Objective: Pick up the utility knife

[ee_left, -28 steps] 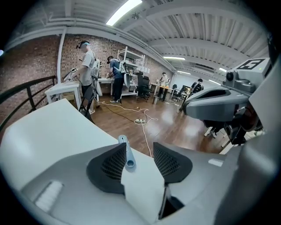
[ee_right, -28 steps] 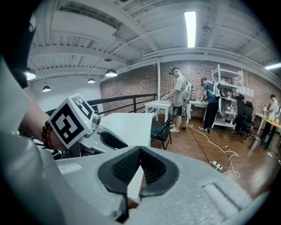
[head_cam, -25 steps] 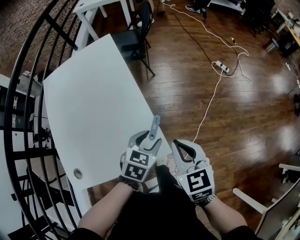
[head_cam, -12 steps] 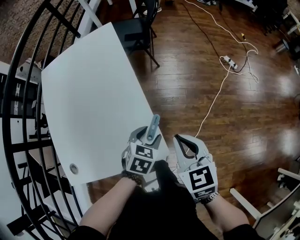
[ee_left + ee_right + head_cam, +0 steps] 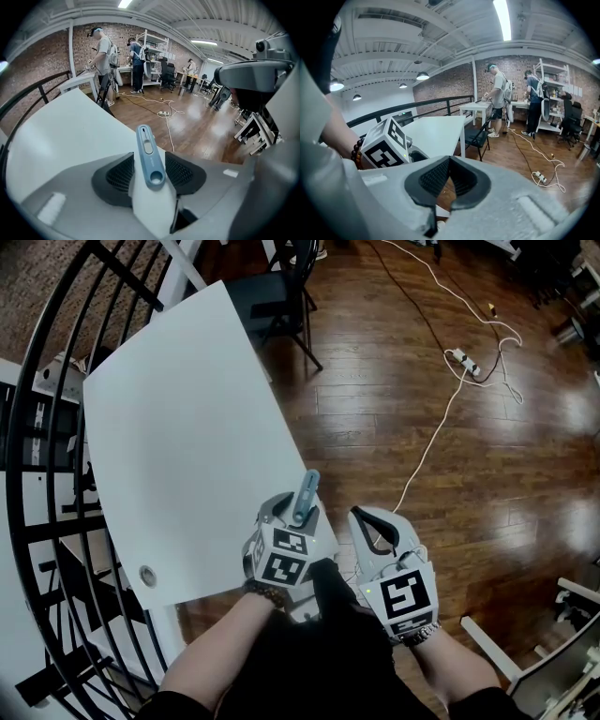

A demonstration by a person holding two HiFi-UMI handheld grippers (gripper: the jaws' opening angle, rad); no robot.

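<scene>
The utility knife (image 5: 306, 495) is a slim bar of slate-blue plastic with rounded ends. It has a narrow slot near the far tip, an oblong grey slider below that, and a round hole through the near end. It stands between the jaws of the left gripper (image 5: 298, 514), its far end sticking out past them, raised over the near right edge of the worktop (image 5: 178, 446). The jaws have just been closing and now grip the knife, with the black ribbed pads (image 5: 119, 174) pressing on both its sides.

The right gripper (image 5: 370, 521) hangs just beside the left one, over the floor (image 5: 394, 399). Its jaws are closed on nothing, and the same black ribbed pads meet at their tips. Both grippers have smooth, pale grey moulded shells, and each carries a cube (image 5: 284, 560) printed with bold black-and-white square markers — the only markings that can be made out.

The worktop is a plain, matt white slab with a small round metal-ringed hole (image 5: 147, 575) near its close corner. The floor is glossy dark wood planking, crossed by a thin white cable (image 5: 427, 451) that runs to a power strip (image 5: 466, 362). Curved black metal rails (image 5: 56, 381) stand left of the worktop.
</scene>
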